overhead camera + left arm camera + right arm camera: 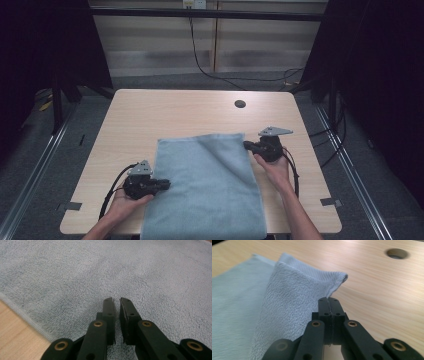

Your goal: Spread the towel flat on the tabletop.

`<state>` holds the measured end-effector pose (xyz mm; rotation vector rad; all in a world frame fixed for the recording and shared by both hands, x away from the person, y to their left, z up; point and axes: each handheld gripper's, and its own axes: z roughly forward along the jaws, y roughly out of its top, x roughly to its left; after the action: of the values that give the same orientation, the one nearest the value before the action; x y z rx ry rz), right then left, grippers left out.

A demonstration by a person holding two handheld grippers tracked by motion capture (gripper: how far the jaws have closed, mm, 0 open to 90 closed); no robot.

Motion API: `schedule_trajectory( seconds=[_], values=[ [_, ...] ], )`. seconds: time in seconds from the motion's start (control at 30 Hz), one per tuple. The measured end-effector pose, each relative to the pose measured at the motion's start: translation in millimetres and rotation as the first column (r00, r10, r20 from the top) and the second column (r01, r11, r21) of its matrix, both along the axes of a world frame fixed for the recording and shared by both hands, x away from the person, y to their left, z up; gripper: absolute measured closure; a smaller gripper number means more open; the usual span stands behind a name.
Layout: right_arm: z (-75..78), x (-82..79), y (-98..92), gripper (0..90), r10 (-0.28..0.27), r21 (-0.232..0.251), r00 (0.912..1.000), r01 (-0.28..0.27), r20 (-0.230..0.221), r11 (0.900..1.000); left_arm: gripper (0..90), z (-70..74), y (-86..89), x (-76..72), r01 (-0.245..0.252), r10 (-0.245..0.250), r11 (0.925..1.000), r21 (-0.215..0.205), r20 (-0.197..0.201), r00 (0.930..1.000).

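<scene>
The person is partway into folding a light blue towel (pixel 205 185) that lies on the near half of the tabletop (pixel 165 112), its near end hanging over the front edge. The right gripper (pixel 247 145) is clenched on the towel's far right corner and has it lifted, so the edge stands up in a soft ridge in the right gripper view (pixel 307 282). The left gripper (pixel 167 184) rests on the towel's left edge, its jaws almost together with a thin gap and nothing visibly pinched between them (pixel 117 312). Next, I'd judge, the lifted corner has to be carried across toward the left edge while the left side stays pinned. The terry cloth looks thick and limp, mostly flat.
</scene>
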<state>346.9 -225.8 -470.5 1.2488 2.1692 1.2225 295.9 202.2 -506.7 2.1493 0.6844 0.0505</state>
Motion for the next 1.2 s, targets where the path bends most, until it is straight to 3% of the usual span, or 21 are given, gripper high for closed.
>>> schedule_trajectory(
  seconds=[0.1,0.2,0.37,0.5,0.53,0.67,0.73,0.77,0.8,0.93,0.97,1.03,1.07,1.13,1.2],
  values=[
    [-7.9,7.0,-14.6,89.2,-0.062,-0.044,0.9979,0.062,-0.020,0.997,80.6,0.4,0.0,-0.7,-0.004,0.004,1.0000,0.003,0.001,1.0000],
    [-13.8,7.6,-22.0,83.4,-0.078,-0.035,0.9963,0.076,-0.036,0.996,79.2,2.1,0.7,-1.2,0.003,-0.003,0.9999,0.013,0.005,1.0000],
    [-10.3,-1.5,-24.6,71.6,-0.065,-0.023,0.9971,0.064,-0.041,0.998,63.3,9.9,8.1,1.6,-0.039,0.039,0.9992,0.008,0.026,0.9989],
    [-6.2,-6.9,-18.4,63.9,0.001,-0.009,0.9983,-0.002,-0.059,1.000,53.9,19.5,14.6,15.5,-0.091,0.092,0.9955,-0.029,0.031,0.9953],
    [-6.3,-7.5,-15.0,61.9,0.025,-0.009,0.9976,-0.026,-0.064,1.000,51.5,22.7,14.9,21.9,-0.109,0.110,0.9938,-0.022,0.040,0.9931],
    [-10.8,-8.2,-0.1,51.5,0.101,-0.002,0.9907,-0.101,-0.092,0.995,44.7,26.2,18.9,44.4,-0.139,0.142,0.9885,-0.059,0.052,0.9885],
    [-16.0,-7.3,5.4,47.1,0.116,-0.026,0.9873,-0.119,-0.109,0.993,40.7,22.4,17.5,54.3,-0.157,0.158,0.9873,-0.023,0.033,0.9869],
    [-18.9,-6.7,6.9,45.1,0.119,-0.034,0.9863,-0.124,-0.114,0.992,40.9,18.3,17.1,58.5,-0.192,0.192,0.9814,-0.014,0.061,0.9795],
    [-22.4,-5.7,7.8,44.5,0.122,-0.035,0.9842,-0.128,-0.128,0.991,41.2,13.3,16.7,63.0,-0.207,0.207,0.9784,-0.008,0.058,0.9767],
    [-29.8,-7.1,11.8,42.2,0.126,-0.087,0.9814,-0.140,-0.145,0.986,40.9,2.2,14.7,68.1,-0.200,0.198,0.9783,0.052,0.044,0.9792],
    [-32.7,-8.6,14.8,41.8,0.126,-0.119,0.9811,-0.144,-0.147,0.982,41.6,0.7,13.2,67.2,-0.204,0.200,0.9764,0.071,0.060,0.9780],
    [-35.3,-14.4,18.8,42.1,0.119,-0.149,0.9873,-0.134,-0.105,0.980,44.2,0.6,9.2,63.7,-0.193,0.181,0.9756,0.104,0.110,0.9772],
    [-35.3,-18.0,20.5,44.1,0.108,-0.152,0.9885,-0.123,-0.106,0.981,48.3,1.5,8.1,61.9,-0.177,0.162,0.9768,0.121,0.121,0.9792],
    [-34.2,-23.4,21.2,58.6,0.130,-0.152,0.9863,-0.144,-0.101,0.978,64.6,2.9,4.4,56.7,-0.145,0.131,0.9817,0.123,0.116,0.9846],
    [-34.6,-29.8,20.4,67.7,0.144,-0.144,0.9854,-0.156,-0.090,0.977,75.0,3.6,1.3,49.8,-0.131,0.114,0.9828,0.130,0.129,0.9851]
  ],
)
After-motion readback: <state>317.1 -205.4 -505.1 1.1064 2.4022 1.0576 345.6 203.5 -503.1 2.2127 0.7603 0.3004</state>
